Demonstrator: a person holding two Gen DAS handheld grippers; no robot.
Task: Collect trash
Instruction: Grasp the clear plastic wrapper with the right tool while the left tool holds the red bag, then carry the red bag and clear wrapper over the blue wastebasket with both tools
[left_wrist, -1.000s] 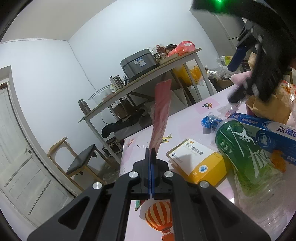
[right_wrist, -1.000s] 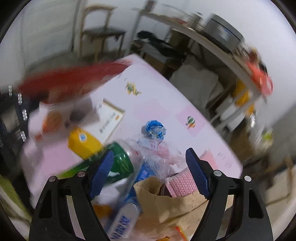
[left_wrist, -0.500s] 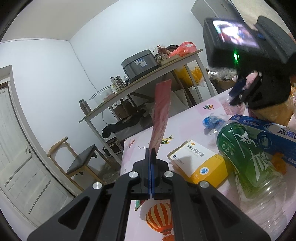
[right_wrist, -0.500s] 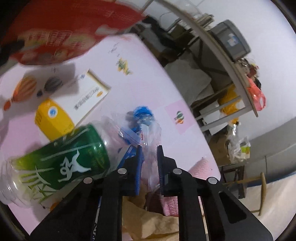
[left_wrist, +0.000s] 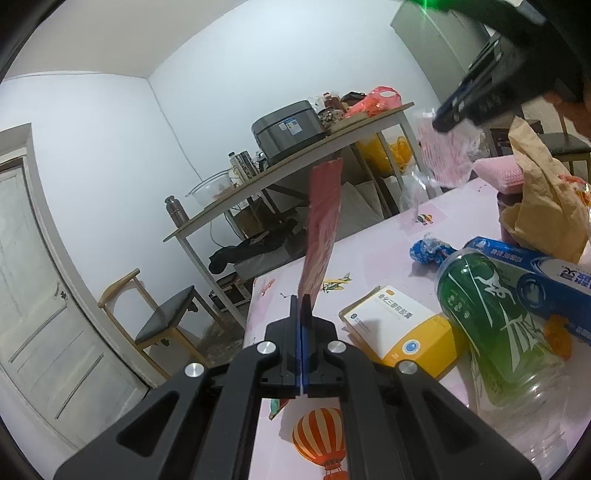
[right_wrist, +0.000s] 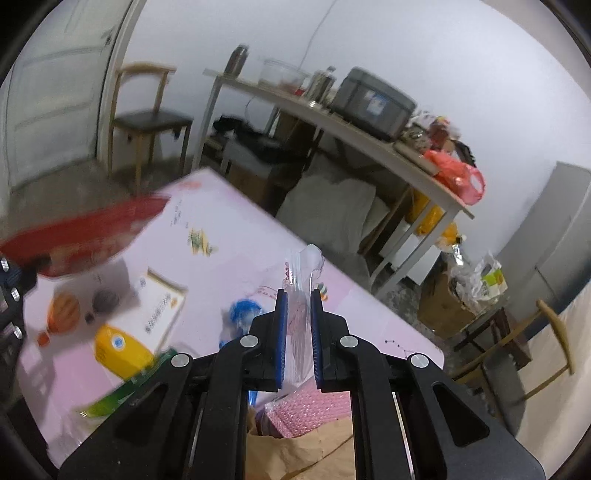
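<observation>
We have the left gripper (left_wrist: 301, 299) pinching the bottom edge of a flat red snack wrapper (left_wrist: 323, 225), its jaws pressed tight so the wrapper stands upright above the pink patterned tabletop (left_wrist: 373, 254), clear of the other litter. Our right gripper (right_wrist: 297, 299) is clamped on a crumpled clear plastic wrapper (right_wrist: 303, 269), lifted just above the open brown paper bag (right_wrist: 306, 454), which looks like where we mean to drop it. Waiting on the table are a yellow and white carton (left_wrist: 397, 326), a green-labelled clear plastic bottle (left_wrist: 491, 328), a blue crumpled wrapper (left_wrist: 426, 251) and a blue and white tube box (left_wrist: 532, 269), grouped near the bag.
</observation>
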